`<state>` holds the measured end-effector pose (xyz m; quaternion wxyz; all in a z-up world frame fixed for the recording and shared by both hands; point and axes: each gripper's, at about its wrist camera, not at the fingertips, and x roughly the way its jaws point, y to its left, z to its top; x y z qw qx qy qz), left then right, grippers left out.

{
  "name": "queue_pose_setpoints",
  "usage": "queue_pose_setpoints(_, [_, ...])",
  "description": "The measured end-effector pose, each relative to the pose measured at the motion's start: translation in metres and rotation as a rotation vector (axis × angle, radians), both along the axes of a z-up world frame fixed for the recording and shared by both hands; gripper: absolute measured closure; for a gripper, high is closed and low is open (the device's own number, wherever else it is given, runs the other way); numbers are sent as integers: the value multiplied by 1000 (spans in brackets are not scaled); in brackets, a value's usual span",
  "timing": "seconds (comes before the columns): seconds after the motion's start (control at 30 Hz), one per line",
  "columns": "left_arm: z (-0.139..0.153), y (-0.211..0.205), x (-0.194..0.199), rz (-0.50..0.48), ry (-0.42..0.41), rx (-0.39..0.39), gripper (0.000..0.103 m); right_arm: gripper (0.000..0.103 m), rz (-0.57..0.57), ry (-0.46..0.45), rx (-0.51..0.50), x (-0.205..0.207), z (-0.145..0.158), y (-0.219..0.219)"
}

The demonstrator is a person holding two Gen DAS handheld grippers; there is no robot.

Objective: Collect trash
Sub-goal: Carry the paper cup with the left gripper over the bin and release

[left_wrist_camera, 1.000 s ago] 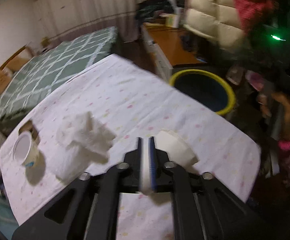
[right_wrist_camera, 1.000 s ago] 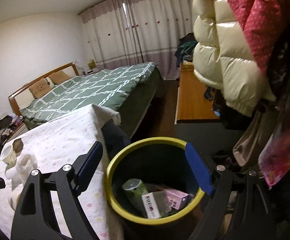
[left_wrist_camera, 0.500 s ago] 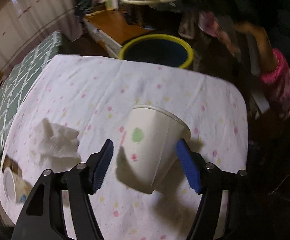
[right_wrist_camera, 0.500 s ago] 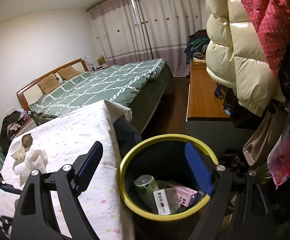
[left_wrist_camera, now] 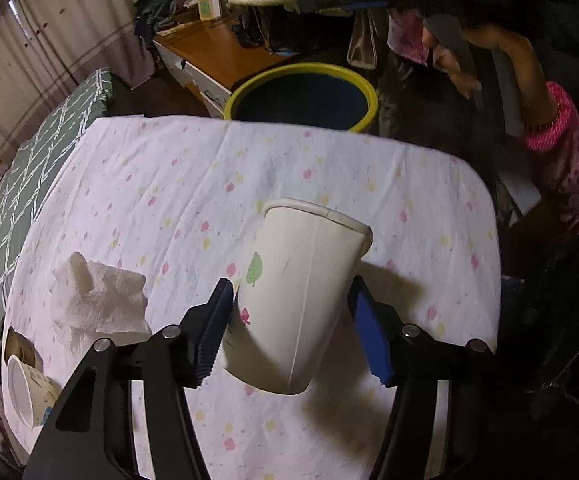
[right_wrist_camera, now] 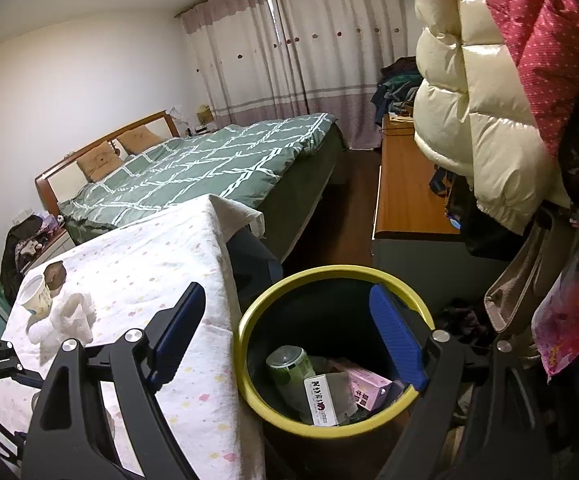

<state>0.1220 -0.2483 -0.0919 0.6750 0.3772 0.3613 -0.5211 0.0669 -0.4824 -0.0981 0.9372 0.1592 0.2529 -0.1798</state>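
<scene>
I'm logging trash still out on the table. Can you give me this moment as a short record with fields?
surface: table under a white spotted cloth
between left gripper fingers: upside-down paper cup; jaws have just been closing, right pad not yet touching
also on table: crumpled tissue, second paper cup on its side, small brown item
right gripper: open, empty, above bin
bin: yellow-rimmed, holds a can and cartons
</scene>
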Motion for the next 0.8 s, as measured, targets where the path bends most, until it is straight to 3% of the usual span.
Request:
queue_pose_setpoints(0.2, [25, -19, 3, 30, -2, -67, 45, 23, -25, -22, -14, -20, 6, -10])
queue_pose_setpoints(0.37, [37, -62, 11, 34, -28, -111, 45, 23, -95, -23, -59, -46, 13, -24])
queue_pose_setpoints(0.8, [1, -241, 23, -23, -29, -107, 44, 23, -218, 14, -55, -101, 6, -63])
